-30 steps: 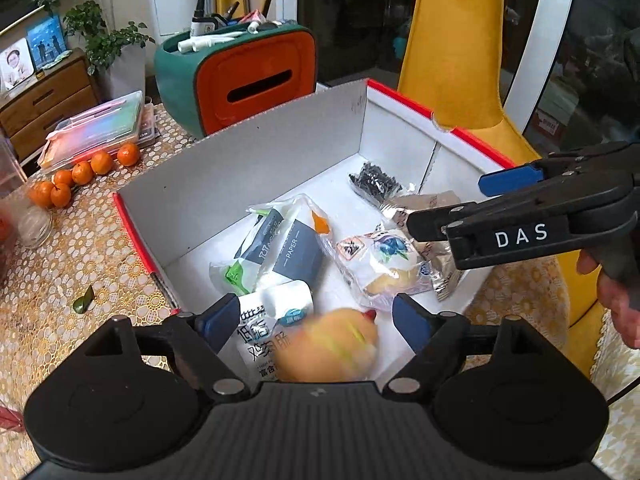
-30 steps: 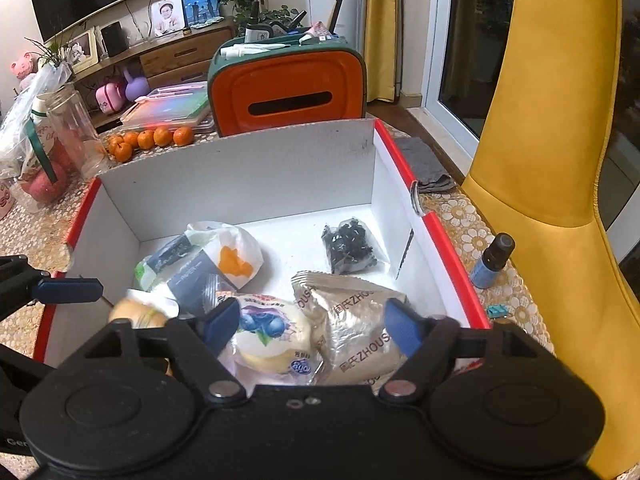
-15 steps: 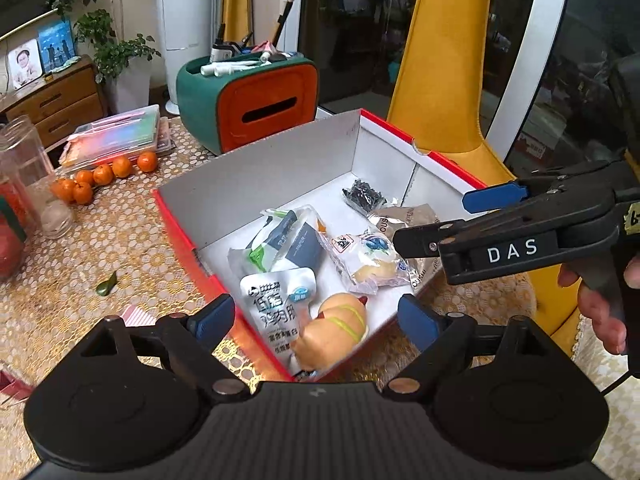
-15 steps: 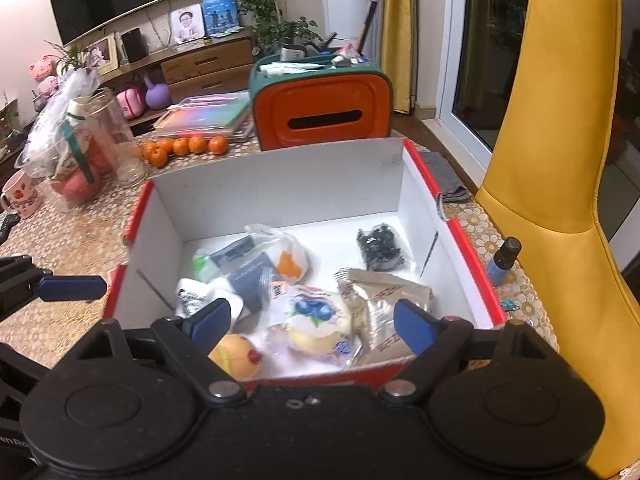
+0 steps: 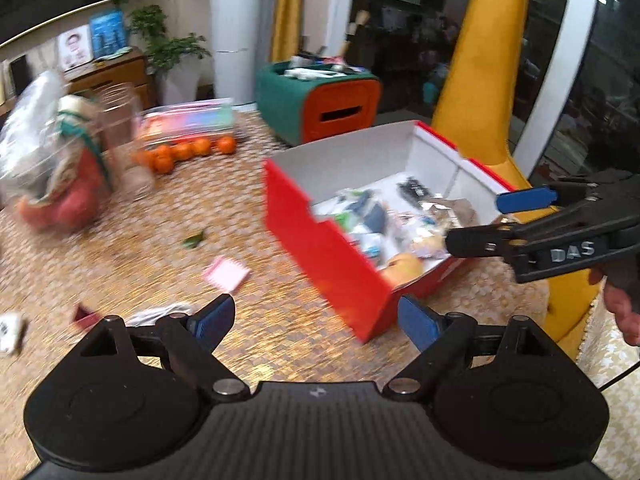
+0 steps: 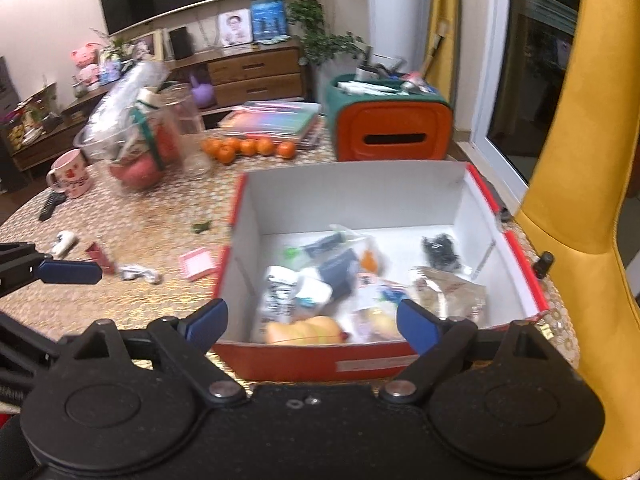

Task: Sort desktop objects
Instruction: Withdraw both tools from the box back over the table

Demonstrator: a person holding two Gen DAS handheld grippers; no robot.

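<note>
A gold-patterned bench point(image 6: 152, 240) carries a red box point(image 6: 320, 356) of packets, with oranges point(image 6: 248, 146), a pink pad point(image 6: 197, 263) and a mug point(image 6: 72, 174) beside it. A wooden sideboard point(image 6: 256, 72) lines the wall. Left tongs point(image 5: 312, 322) and right tongs point(image 6: 314, 320) gape empty; the right have just been widening.

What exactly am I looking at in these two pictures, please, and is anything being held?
No robot here: a person carries a hand-held gripper in each hand, each with a camera looking along its blue-tipped fingers. The left hand-held gripper is open and empty; so is the right hand-held gripper, whose jaws have just been opening. Ahead on the table stands a red box with snack packets inside. A pink notepad and oranges lie on the tabletop beside it. Both pictures are motion-blurred.
</note>
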